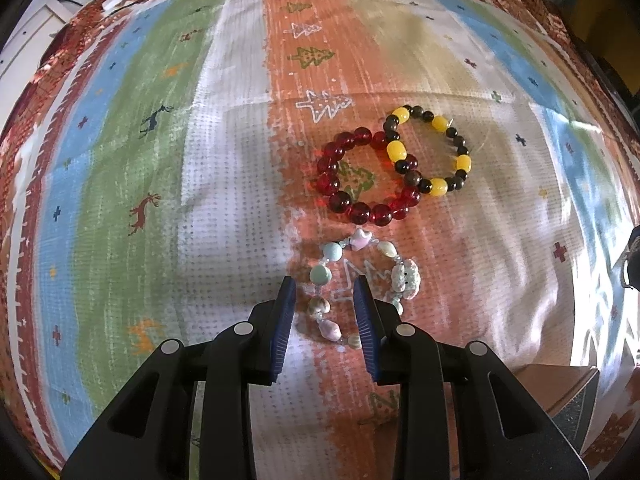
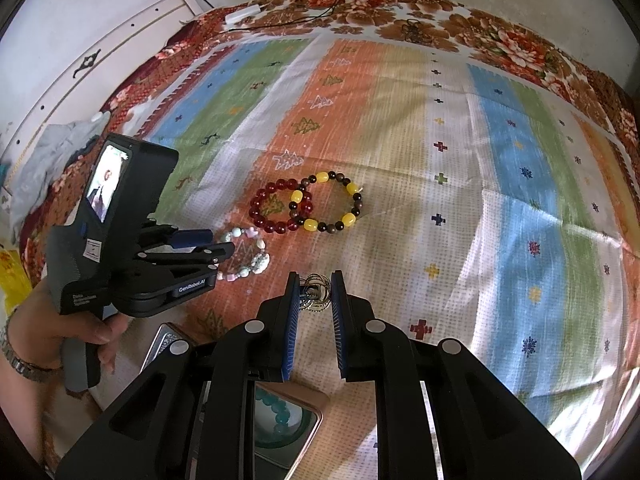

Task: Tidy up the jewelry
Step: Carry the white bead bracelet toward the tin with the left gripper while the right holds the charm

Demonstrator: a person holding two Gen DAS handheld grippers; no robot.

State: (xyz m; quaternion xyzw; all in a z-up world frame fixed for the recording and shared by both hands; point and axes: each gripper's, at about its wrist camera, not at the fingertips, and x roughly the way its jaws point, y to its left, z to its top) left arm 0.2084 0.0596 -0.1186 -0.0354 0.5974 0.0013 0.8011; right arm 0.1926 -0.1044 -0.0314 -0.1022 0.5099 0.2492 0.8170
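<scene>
Three bead bracelets lie on a striped cloth. A pastel shell-and-star bracelet (image 1: 360,280) (image 2: 256,258) lies nearest, and my open left gripper (image 1: 325,286) (image 2: 218,242) straddles its left side. A dark red bracelet (image 1: 366,178) (image 2: 280,206) and a yellow-and-black bracelet (image 1: 430,150) (image 2: 328,202) lie beyond, overlapping. My right gripper (image 2: 316,285) is narrowly apart around a bunch of thin metal rings (image 2: 315,294); whether it clamps them is unclear. A box (image 2: 288,420) below it holds a teal bead bracelet (image 2: 276,408).
The striped cloth (image 1: 224,184) (image 2: 500,220) covers a floral bedspread (image 2: 500,40). A white cable and adapter (image 2: 244,14) lie at the far edge. A box corner (image 1: 568,392) sits at lower right in the left wrist view. A white wall panel stands at the left.
</scene>
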